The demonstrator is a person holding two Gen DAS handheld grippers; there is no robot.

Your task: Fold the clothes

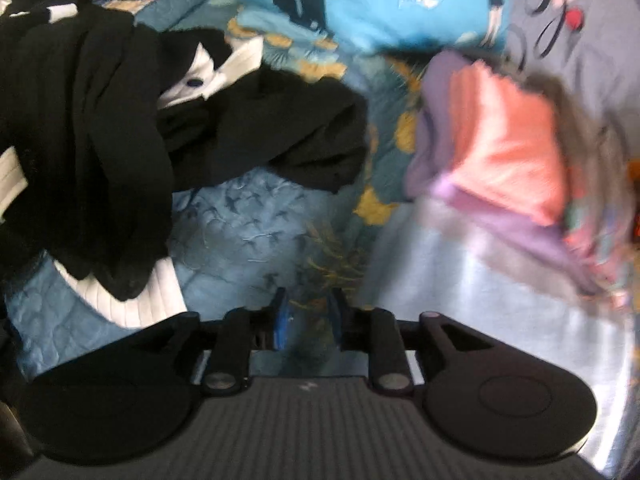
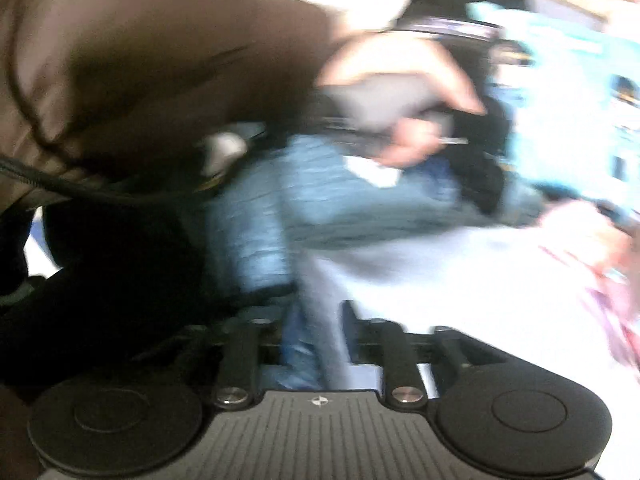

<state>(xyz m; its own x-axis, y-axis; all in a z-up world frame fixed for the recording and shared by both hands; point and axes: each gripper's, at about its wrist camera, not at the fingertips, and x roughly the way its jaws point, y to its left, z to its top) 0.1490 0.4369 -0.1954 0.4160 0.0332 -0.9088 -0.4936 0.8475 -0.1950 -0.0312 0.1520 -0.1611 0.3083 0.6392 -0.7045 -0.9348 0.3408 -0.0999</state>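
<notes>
My left gripper (image 1: 307,312) hangs open over the blue quilted bedspread (image 1: 248,232), with nothing between its blue pads. A heap of black clothes with white trim (image 1: 100,128) lies to its upper left. To the right sits a folded stack (image 1: 508,140) of coral, purple and grey pieces, and a pale light-blue cloth (image 1: 460,288) lies flat below it. The right wrist view is blurred. My right gripper (image 2: 314,320) has its fingers apart at the left edge of the pale cloth (image 2: 460,280); a strip of that edge shows in the gap, with no pad pressing on it.
A turquoise printed cushion (image 1: 380,0) lies at the far side of the bed, a grey printed cloth (image 1: 592,48) beside it. In the right wrist view a brown sleeve (image 2: 140,60) and a hand (image 2: 400,80) fill the upper left, with a black cable (image 2: 60,188) below.
</notes>
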